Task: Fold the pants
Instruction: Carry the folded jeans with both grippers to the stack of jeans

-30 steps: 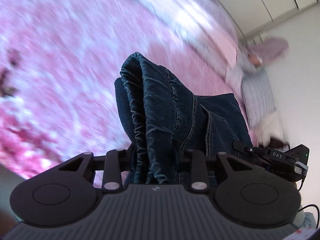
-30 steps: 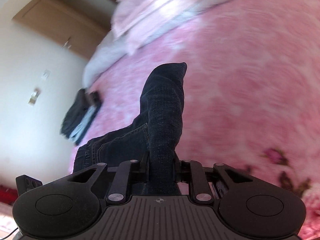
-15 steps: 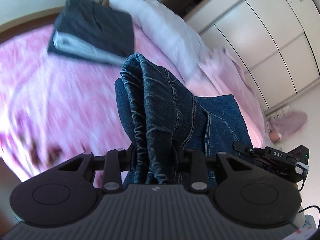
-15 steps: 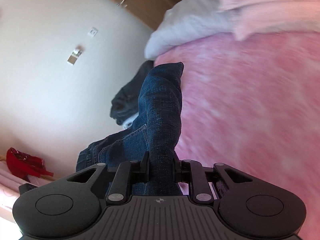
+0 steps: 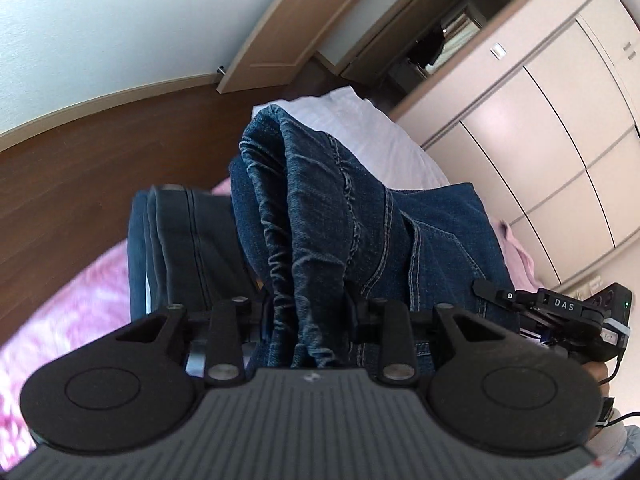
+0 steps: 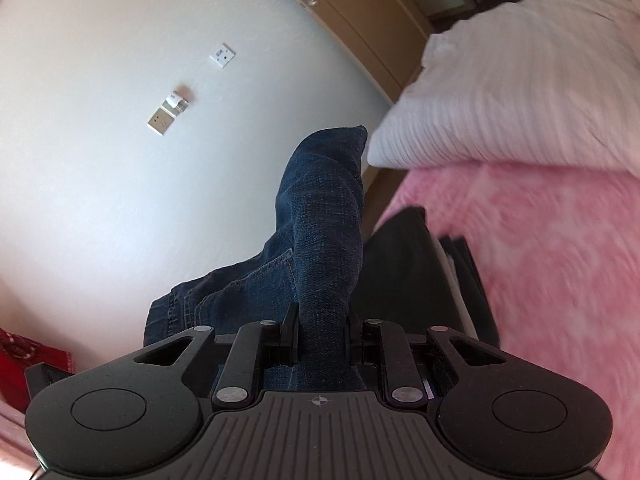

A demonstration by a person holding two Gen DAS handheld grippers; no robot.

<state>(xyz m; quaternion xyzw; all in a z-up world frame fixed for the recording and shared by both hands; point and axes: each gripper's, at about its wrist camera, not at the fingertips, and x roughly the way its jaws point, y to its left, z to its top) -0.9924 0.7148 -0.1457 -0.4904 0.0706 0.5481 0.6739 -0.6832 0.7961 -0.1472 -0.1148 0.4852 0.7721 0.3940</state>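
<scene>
A: Where are the jeans (image 5: pixel 340 216)?

B: One pair, held up off the bed (image 6: pixel 560 248) between two tools. The left hand-held gripper (image 5: pixel 308 312) is clamped on a bunched, gathered fold of denim; the right hand-held gripper (image 6: pixel 320 332) is clamped on a narrower fold that stands up past its fingers.

A: What else can be counted?

B: One stack of folded clothes (image 5: pixel 180 248), dark with a pale layer in it, lying on the pink blanket just beyond the jeans. One white pillow (image 6: pixel 520 92) sits beyond the stack. One red cloth (image 6: pixel 24 352) shows at the lower left of the right view.

A: Any edges nearby?

B: The stack lies near the bed's edge, with brown floor (image 5: pixel 80 184) and a white wall (image 6: pixel 100 160) past it. The pink blanket spreads bare to the right of the stack. A wooden door (image 5: pixel 304 20) and a row of wardrobe doors (image 5: pixel 540 120) stand further off.
</scene>
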